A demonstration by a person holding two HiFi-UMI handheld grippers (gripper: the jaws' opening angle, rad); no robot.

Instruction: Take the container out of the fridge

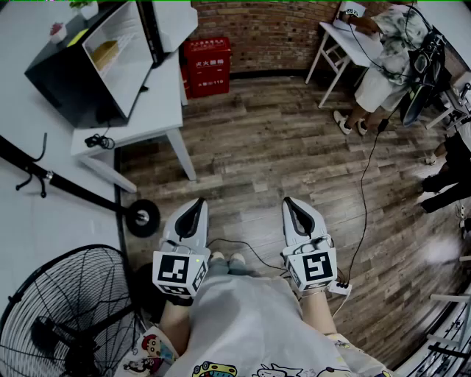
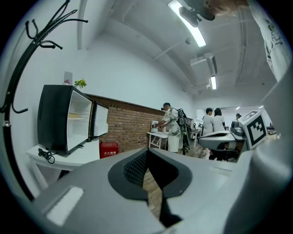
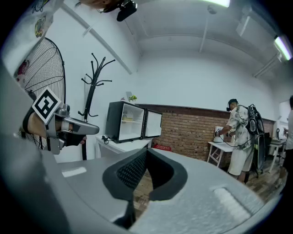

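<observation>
While the left tongs (image 1: 196, 203) and right tongs (image 1: 290, 202) hover over the wooden floor (image 1: 280, 147), the head view shows the container (image 1: 105, 50) shelved inside the open fridge (image 1: 59, 81) on the white surface (image 1: 158, 110). In the left gripper view, the left tongs are pressed together, empty. In the right gripper view, the right tongs are the same.

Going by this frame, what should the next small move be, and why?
Probably walk toward the fridge: its door stands open, a yellowish container sits inside, and the left gripper and right gripper hang well short of it, jaws shut and empty.
</observation>
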